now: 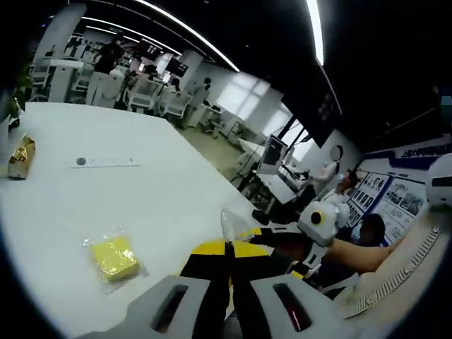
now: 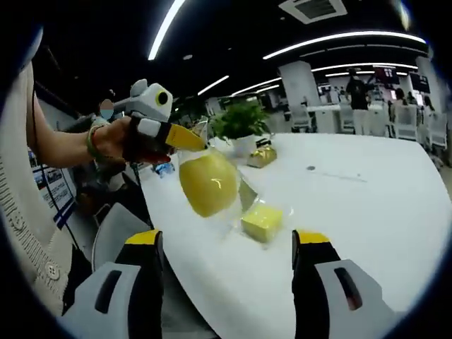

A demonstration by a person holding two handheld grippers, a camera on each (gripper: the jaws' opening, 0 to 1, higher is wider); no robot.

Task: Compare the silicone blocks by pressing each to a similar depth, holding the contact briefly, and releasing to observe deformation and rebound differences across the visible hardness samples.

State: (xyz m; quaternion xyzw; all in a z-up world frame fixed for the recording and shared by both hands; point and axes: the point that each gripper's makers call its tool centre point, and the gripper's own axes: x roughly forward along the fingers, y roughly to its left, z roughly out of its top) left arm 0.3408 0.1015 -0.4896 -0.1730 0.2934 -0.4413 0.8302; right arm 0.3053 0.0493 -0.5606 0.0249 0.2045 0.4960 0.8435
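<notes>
Pressing has not begun yet, as far as we can judge. Our left gripper (image 2: pixel 200 141) has its fingers closed on the top edge of a clear plastic bag with a round yellow silicone block (image 2: pixel 208 183) inside, and holds it up in the air above the near edge of the white table (image 2: pixel 353 205). Our right gripper (image 2: pixel 226 247) has its fingers wide open with nothing between them, just near the hanging bag. A square yellow silicone block in a clear wrapper (image 2: pixel 263 221) lies on the table, a little past the bag. Both blocks are waiting for a squeeze, a hold and a let-go. A small gold wrapped thing (image 1: pixel 21 157) sits far off on the table.
</notes>
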